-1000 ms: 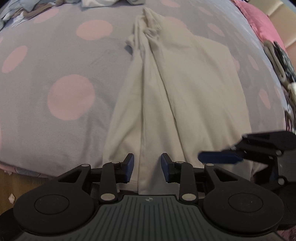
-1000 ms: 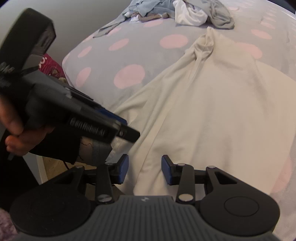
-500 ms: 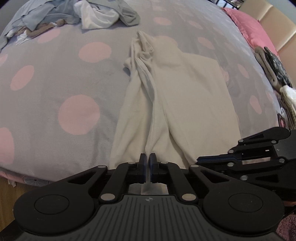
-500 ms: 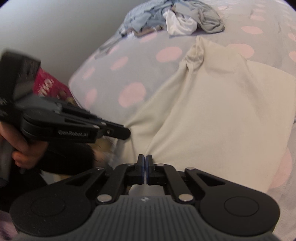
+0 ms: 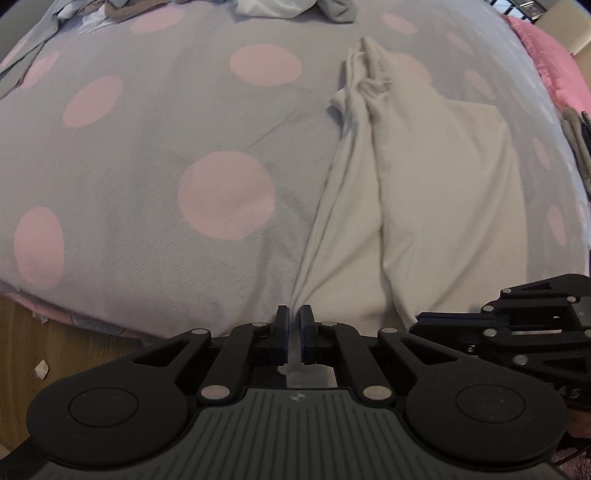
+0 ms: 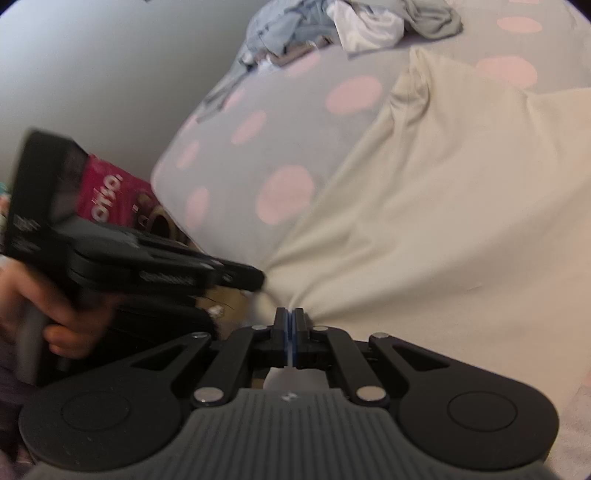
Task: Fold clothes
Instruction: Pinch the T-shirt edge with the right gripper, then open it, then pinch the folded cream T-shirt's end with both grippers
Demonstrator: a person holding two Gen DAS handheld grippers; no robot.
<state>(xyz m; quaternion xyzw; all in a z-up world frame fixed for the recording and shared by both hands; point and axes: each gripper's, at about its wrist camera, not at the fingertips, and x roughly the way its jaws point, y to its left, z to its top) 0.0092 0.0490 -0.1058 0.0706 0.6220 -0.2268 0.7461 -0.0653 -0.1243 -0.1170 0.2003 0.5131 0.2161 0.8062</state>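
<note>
Your left tongs [image 5: 292, 325] and right tongs [image 6: 290, 325] each pinch the near hem of the cream cotton garment [image 5: 436, 192] lying on the grey pink-dotted bed [image 5: 155, 155], so next lift and carry it forward evenly.

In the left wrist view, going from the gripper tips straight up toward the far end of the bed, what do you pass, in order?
Left gripper, shut on the hem → cream garment, running away across the dotted bedspread → its bunched far end → pile of clothes at the far edge.
</note>
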